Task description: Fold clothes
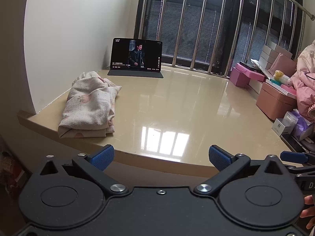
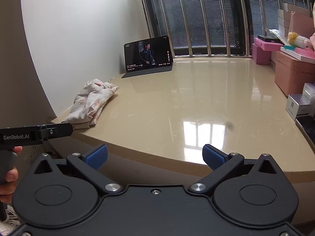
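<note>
A cream garment with pink prints (image 1: 89, 106) lies folded in a thick stack at the left of the beige countertop (image 1: 177, 102), near the wall; the right wrist view shows the same garment (image 2: 91, 102) at the counter's left corner. My left gripper (image 1: 161, 158) hovers at the counter's front edge, open, with nothing between its blue pads (image 1: 103, 157). My right gripper (image 2: 155, 156) is also open and empty at the front edge, to the right of the left tool (image 2: 35, 132). Both stand well short of the garment.
A tablet (image 1: 136, 56) playing video stands at the back by the barred window (image 1: 196, 25). Pink boxes (image 1: 246, 75), a brown box (image 2: 293, 74), small white cartons (image 2: 297, 104) and a heap of pink clothing (image 1: 307, 82) crowd the right side. A hand (image 2: 10, 175) holds the left tool.
</note>
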### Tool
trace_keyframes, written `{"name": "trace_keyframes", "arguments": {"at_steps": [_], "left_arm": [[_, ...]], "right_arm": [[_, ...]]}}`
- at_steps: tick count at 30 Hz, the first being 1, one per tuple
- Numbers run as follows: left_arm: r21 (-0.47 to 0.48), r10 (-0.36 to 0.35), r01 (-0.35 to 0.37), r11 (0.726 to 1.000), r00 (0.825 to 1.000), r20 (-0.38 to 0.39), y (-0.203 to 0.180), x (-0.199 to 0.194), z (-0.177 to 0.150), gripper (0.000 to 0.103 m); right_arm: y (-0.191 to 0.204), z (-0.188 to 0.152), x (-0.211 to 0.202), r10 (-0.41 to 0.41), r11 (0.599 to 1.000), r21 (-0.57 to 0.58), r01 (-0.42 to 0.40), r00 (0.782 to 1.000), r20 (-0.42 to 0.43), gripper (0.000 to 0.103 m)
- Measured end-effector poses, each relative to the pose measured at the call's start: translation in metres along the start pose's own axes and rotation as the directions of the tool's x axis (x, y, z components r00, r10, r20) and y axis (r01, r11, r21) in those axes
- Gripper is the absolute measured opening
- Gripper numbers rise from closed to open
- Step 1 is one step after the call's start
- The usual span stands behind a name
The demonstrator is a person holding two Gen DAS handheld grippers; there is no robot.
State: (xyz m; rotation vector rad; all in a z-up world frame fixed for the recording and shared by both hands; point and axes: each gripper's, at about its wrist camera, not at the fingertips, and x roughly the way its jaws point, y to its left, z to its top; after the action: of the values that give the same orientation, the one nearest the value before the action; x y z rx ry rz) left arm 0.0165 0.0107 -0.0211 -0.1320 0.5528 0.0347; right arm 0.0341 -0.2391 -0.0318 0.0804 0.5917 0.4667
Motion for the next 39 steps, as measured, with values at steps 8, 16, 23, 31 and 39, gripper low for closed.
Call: {"name": "trace_keyframes", "arguments": {"at_steps": [8,16,23,31,39], "left_arm": [[0.001,-0.01,0.01,1.0,1.0,-0.016,-0.0013,0.002,-0.0016,0.103],[0.003,-0.018,0.018,1.0,1.0,-0.023,-0.0016,0.0029,-0.0022,0.103],[0.001,-0.022,0.022,1.0,0.999,-0.038,-0.0011,0.005,-0.0033,0.103],[-0.003,-0.023,0.023,1.0,0.998,-0.053,-0.001,0.0062,-0.004,0.103],[0.002,-0.017,0.017,1.0,0.998,-0.063,-0.0046,0.0085,-0.0051,0.103]], "right_arm": [[0.0007,-0.002,0.0006,0.001,1.0,-0.006,-0.001,1.0,-0.005,0.103],[0.0005,-0.0031,0.0018,-0.004,1.0,-0.003,0.004,1.0,-0.012,0.103],[0.0017,-0.0036,0.0021,-0.008,1.0,-0.008,0.008,1.0,-0.014,0.103],[0.0022,-0.0035,0.0022,-0.008,1.0,-0.013,0.008,1.0,-0.016,0.103],[0.0007,-0.0036,0.0049,-0.012,1.0,-0.008,0.012,1.0,-0.025,0.103]]}}
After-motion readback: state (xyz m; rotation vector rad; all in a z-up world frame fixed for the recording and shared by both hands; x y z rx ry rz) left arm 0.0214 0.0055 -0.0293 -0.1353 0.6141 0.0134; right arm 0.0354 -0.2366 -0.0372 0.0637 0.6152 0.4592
